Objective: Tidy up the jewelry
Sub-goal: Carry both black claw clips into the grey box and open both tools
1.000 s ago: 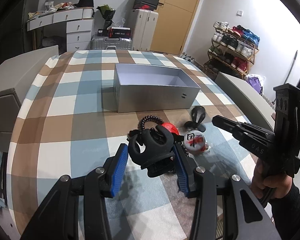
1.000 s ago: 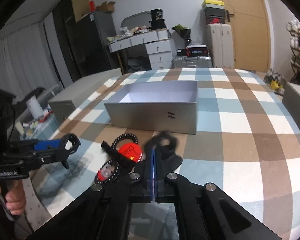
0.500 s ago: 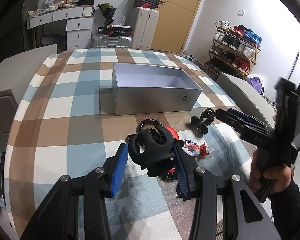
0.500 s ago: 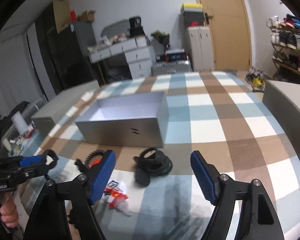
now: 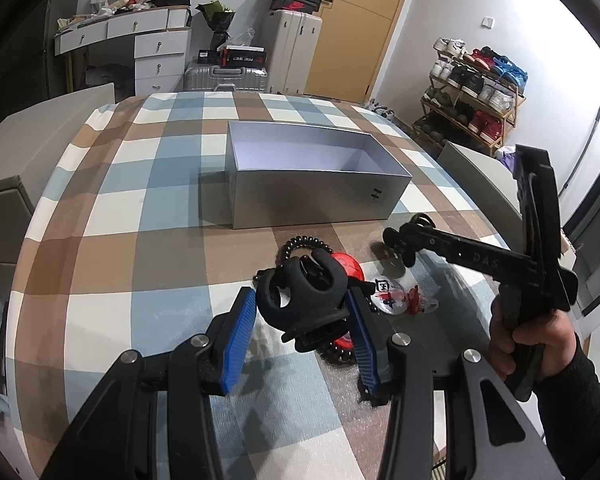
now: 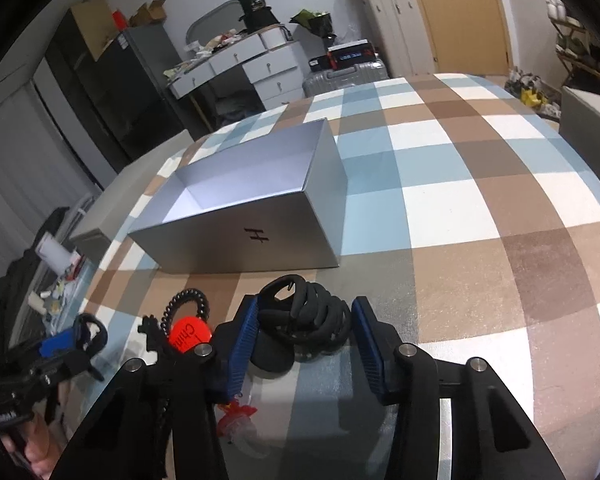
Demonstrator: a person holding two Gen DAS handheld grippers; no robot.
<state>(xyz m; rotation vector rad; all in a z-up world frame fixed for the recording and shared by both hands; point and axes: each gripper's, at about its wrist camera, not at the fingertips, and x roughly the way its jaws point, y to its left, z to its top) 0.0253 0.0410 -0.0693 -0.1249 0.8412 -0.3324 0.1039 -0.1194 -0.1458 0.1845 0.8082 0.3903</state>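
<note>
On the checked tablecloth [image 6: 460, 208], just in front of the open grey box [image 6: 236, 236], my right gripper [image 6: 304, 344] is closing around a black claw hair clip [image 6: 304, 316]. The clip lies between the blue pads [image 6: 244, 340], apparently not pinched yet; it could be grazing the left pad, hard to tell under the fisheye.

To do this well: keep the clip centred between the pads, clamp across its bulky body rather than the thin teeth, then lift straight before swinging over the box wall. Watch the small black base just below the clip; I don't want it dragged along.

My left gripper [image 5: 300, 320] is clenched on a second black claw clip [image 5: 300, 296], held off the cloth above the remaining pile: a black beaded bracelet [image 5: 296, 244], a red round badge [image 5: 350, 266] and a clear trinket with red print [image 5: 396, 296], all near the box's front wall. The box looks empty inside.

Relative to me: the right clip sits at my fingertips, box directly beyond it, pile to the left of my right gripper.
</note>
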